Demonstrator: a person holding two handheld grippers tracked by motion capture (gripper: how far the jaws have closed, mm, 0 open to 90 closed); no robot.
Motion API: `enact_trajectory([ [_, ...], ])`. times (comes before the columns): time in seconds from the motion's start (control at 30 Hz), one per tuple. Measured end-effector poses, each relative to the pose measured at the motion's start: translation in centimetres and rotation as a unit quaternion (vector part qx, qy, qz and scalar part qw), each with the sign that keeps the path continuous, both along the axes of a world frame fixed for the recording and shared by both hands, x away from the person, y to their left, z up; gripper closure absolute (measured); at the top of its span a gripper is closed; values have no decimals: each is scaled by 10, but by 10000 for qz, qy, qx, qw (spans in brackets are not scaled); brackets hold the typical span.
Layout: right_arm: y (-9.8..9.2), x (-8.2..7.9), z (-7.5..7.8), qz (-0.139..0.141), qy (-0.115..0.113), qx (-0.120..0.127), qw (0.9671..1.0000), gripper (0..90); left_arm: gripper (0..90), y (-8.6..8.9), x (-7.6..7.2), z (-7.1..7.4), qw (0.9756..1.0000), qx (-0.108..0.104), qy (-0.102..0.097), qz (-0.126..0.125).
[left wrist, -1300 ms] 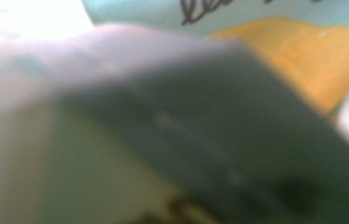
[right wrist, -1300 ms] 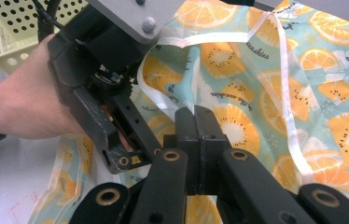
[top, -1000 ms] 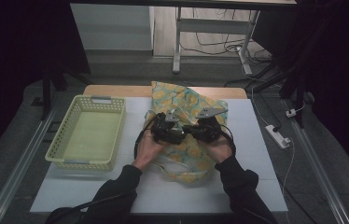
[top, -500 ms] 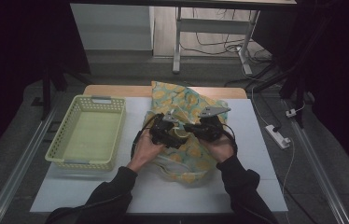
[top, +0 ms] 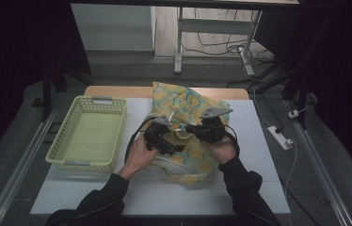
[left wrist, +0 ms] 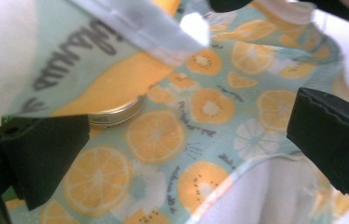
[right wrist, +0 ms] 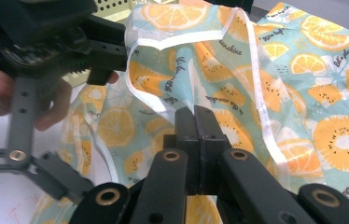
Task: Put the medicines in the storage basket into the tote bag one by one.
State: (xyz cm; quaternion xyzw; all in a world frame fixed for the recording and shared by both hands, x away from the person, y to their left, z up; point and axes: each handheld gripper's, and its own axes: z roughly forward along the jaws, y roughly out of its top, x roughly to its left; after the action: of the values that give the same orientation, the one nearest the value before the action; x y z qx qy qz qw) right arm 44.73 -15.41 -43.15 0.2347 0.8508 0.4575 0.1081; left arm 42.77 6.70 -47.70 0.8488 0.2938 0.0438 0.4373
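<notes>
Citrus-print cloth bag lying crumpled on the desk (top: 94, 197)

The bag (top: 190, 106) is showing pale teal fabric with orange and lemon slices, script lettering and white piping, sitting mid-desk beside the yellow basket (top: 89, 134). The right gripper (right wrist: 195, 122) is pinching a fold of it between closed fingers. The left gripper (left wrist: 186, 140) has just been opening; its fingers (left wrist: 42, 154) are standing wide over the cloth, gripping nothing.
</notes>
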Motion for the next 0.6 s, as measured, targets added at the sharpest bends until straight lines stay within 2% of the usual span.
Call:
enact_trajectory([
  [0.2,0,0,1,4,-6,11,10000,900,0,9,-11,1,10000,33,-18,-64],
  [0.6,0,-1,1,19,-25,-6,10000,900,0,30,-27,-4,10000,-83,-30,5],
])
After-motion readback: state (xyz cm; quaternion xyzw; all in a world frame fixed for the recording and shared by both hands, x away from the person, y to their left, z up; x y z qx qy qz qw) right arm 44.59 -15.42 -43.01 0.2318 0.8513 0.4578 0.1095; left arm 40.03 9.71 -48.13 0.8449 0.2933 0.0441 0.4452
